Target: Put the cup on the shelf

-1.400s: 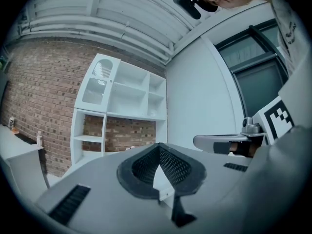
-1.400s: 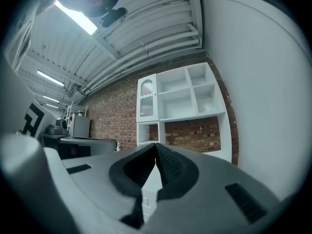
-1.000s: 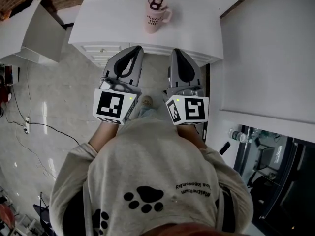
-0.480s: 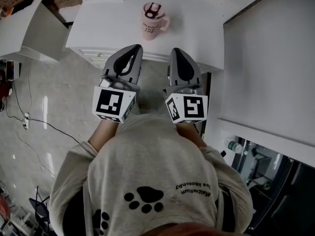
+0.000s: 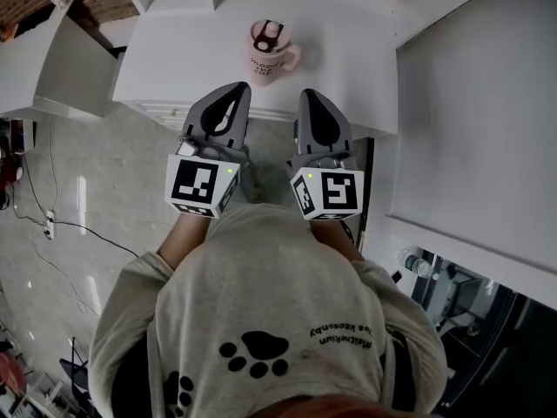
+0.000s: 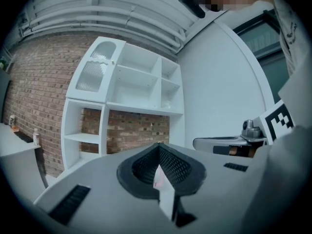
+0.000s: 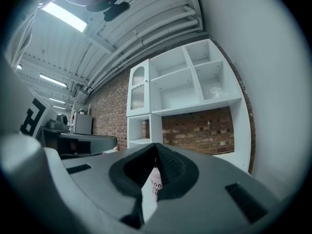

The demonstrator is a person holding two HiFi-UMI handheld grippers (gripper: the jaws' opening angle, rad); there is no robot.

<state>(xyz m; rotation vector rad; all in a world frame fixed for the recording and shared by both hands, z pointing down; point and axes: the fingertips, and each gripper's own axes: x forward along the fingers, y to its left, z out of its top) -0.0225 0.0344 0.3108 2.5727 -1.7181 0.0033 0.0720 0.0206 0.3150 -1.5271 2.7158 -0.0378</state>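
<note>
The left claw (image 5: 240, 87) is clenched, jaws together on nothing. The right claw (image 5: 310, 92) is clenched and empty too. They point level, side by side with a gap between them, tips at the near edge of the white desk (image 5: 174, 50). The pink cup (image 5: 268, 52) stands upright on the desk just beyond, handle to the right, touching neither. Bare desk lies to its left and right. The white shelf (image 7: 187, 89) stands farther off against a brick wall (image 7: 204, 130).
</note>
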